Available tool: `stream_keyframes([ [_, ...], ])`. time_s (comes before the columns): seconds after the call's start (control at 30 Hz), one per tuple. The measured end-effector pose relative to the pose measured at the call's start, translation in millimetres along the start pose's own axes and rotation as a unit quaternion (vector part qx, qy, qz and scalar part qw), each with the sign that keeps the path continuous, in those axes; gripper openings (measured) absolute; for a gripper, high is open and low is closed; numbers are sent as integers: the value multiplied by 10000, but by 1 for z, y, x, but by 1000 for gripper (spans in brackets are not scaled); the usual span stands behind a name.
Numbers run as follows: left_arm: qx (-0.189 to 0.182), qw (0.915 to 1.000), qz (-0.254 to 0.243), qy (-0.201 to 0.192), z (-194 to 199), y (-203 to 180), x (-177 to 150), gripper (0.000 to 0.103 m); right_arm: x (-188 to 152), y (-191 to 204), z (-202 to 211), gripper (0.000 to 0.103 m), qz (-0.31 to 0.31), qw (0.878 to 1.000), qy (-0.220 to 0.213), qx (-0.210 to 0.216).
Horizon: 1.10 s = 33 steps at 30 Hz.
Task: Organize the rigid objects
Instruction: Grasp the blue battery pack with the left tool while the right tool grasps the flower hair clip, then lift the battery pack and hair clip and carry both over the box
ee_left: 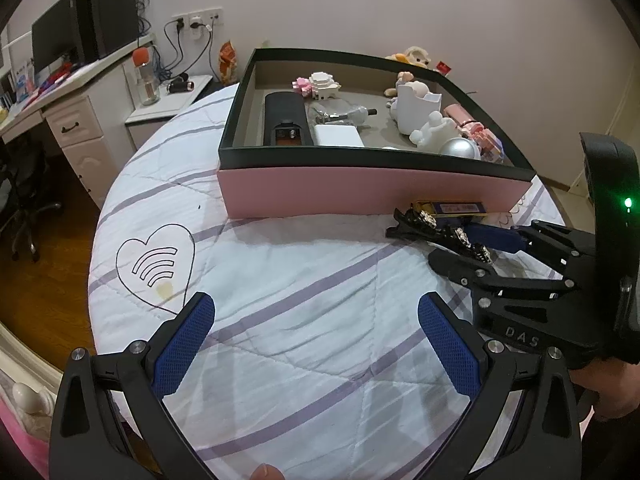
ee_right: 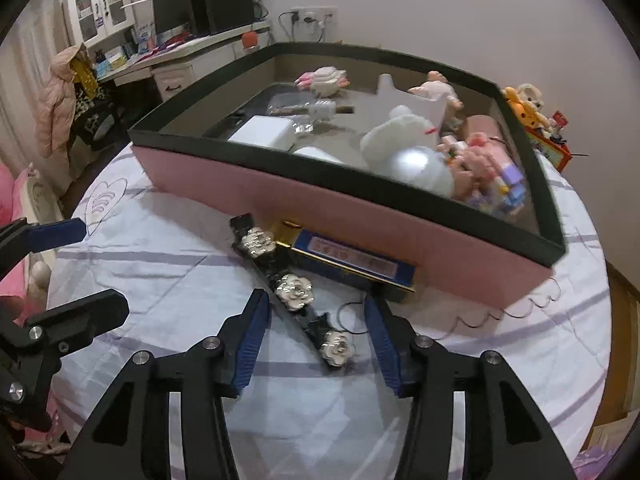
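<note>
Right gripper (ee_right: 316, 344) stood open around a black hair clip (ee_right: 294, 292) with three white flowers, just before the box (ee_right: 360, 220); left gripper (ee_left: 316, 344) was open too.

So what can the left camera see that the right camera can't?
Only the left wrist view shows the black remote lying in the box, the bottle with the orange cap on the side table, and the whole right gripper from the side. Only the right wrist view shows the pink coat by the desk and the white cabinet. Both show the pink box full of toys, the black hair clip with flowers, the blue and gold packet, and the heart drawing on the sheet.
</note>
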<state>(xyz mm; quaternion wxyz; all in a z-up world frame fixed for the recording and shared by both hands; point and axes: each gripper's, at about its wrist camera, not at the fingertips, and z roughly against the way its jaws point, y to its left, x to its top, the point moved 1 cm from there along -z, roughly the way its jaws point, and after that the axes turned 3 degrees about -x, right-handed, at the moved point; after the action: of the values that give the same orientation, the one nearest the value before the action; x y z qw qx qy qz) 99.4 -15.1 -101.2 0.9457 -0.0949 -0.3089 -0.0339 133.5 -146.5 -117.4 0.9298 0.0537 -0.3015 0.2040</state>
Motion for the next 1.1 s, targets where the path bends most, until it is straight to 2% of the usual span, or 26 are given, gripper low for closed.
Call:
stream_keyframes([
  [0.03,-3,10000,16,0,0,1,0,103,-1,1,0,40,12,10000,-22,58],
  [0.13,0,10000,21,19,-1,-1,-2,103,-2,1,5,23,-27,9996,-9,265],
  [0.3,-24,10000,13,0,-1,-4,-3,103,-11,1,18,15,-177,9985,-128,501],
  [0.63,-167,9998,-144,-12,-9,-33,-4,103,-41,-34,65,15,-862,9941,-437,500],
  [0.97,-316,9988,-339,-149,-38,-89,20,103,-58,-68,94,16,-1351,9893,-558,32],
  [1.1,-201,9990,-345,-190,-55,-106,29,103,-54,-79,104,16,-1422,9874,-686,-108],
])
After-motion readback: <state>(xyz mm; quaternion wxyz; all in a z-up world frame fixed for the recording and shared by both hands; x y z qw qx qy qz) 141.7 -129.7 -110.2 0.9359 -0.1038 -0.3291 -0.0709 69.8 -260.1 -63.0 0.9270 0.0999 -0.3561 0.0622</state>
